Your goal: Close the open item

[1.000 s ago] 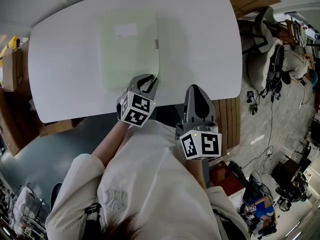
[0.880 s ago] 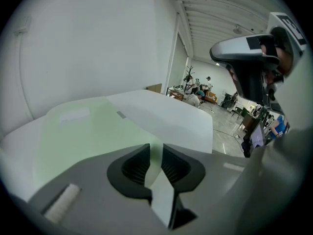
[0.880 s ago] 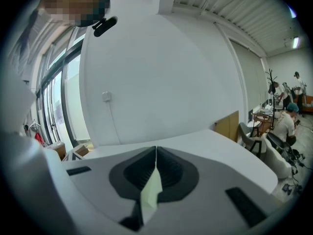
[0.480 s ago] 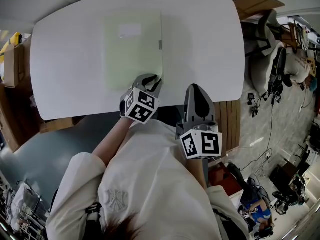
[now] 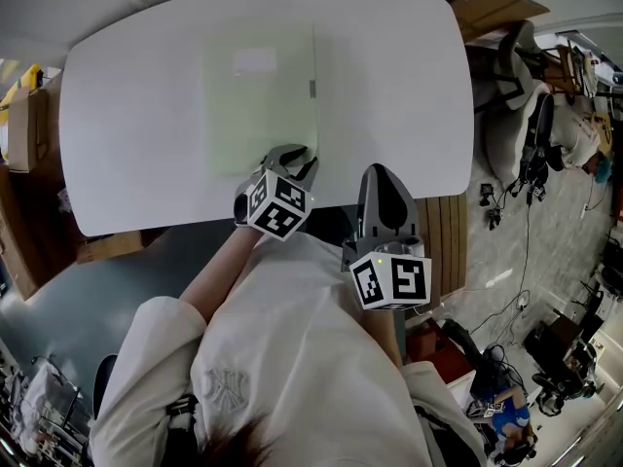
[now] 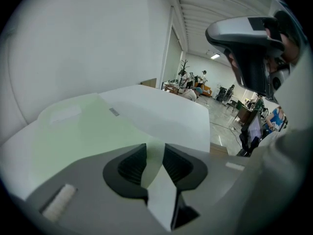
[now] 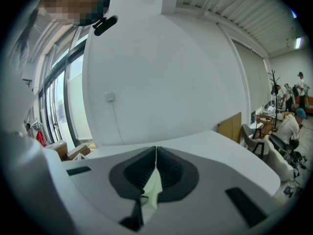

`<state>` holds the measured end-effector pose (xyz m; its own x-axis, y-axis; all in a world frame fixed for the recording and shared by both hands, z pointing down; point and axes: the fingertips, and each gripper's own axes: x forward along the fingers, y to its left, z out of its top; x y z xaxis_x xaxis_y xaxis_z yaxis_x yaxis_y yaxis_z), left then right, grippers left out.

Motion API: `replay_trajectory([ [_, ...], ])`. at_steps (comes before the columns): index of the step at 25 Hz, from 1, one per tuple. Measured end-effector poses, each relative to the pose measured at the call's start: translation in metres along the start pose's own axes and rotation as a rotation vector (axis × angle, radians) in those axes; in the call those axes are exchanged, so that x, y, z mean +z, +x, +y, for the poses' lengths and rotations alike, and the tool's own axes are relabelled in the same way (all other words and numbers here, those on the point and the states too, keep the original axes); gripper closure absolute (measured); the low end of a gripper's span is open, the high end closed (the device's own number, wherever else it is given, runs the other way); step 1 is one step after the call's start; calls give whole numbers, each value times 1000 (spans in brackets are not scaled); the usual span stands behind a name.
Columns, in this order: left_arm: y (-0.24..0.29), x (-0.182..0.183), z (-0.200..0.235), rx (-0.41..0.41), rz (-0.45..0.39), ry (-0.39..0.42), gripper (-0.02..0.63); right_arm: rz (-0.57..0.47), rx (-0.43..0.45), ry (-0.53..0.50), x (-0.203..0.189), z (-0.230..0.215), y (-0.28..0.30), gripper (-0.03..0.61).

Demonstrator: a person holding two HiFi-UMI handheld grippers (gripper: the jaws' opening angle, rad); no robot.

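A pale green folder (image 5: 258, 100) lies flat and closed on the white table (image 5: 127, 163), with a white label (image 5: 255, 61) on its cover and a small grey tab (image 5: 312, 88) on its right edge. My left gripper (image 5: 295, 154) is at the folder's near right corner. Its jaws have just been opening, and the left gripper view shows the green cover (image 6: 83, 131) and bare table through the gap of the left gripper (image 6: 154, 153); the pads press on nothing. My right gripper (image 5: 384, 178) hangs at the table's front edge, right of the folder, shut and empty (image 7: 156, 153).
Cardboard boxes (image 5: 24, 125) stand left of the table, and a flat carton (image 5: 492, 6) lies at its far right corner. Office chairs (image 5: 521, 115) crowd the right side. A wooden panel (image 5: 443, 241) stands below the table's front right edge.
The left gripper's jaws have spread a little and its marker cube has rolled slightly at the folder's corner. The right gripper has not moved.
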<state>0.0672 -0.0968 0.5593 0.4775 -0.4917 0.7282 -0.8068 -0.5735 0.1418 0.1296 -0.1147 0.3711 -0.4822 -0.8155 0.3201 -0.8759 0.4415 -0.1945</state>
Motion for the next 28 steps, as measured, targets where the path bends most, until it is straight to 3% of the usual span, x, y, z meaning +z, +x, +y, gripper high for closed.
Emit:
replay_trajectory([
  [3, 0, -1, -7, -31, 4, 37, 467, 2, 0, -9, 3, 1, -2, 569],
  [14, -2, 0, -10, -45, -9, 38, 454, -5, 5, -7, 4, 3, -4, 569],
  [25, -2, 0, -9, -35, -27, -4, 457, -4, 18, -20, 4, 2, -4, 569],
  [28, -2, 0, -3, 6, -28, -9, 493, -8, 20, -16, 4, 4, -3, 569],
])
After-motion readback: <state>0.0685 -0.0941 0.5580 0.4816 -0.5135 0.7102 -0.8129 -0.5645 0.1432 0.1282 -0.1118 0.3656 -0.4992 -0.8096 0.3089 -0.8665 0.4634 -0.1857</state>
